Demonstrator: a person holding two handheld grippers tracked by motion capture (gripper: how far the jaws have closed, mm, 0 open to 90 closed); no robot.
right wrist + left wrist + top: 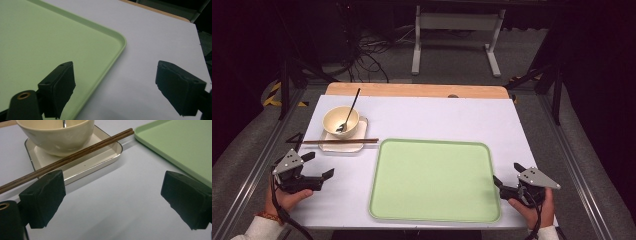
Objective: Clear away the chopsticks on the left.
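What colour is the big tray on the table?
The tray is light green all over, with no pattern. It shows best in the high view.

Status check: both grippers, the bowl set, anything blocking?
Left gripper open, empty. Right gripper open, empty, at green tray edge. Chopsticks across plate; spoon in bowl. Nothing blocking.

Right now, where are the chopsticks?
In the high view, the chopsticks lie at the table's left, across the small plate, in front of the bowl.
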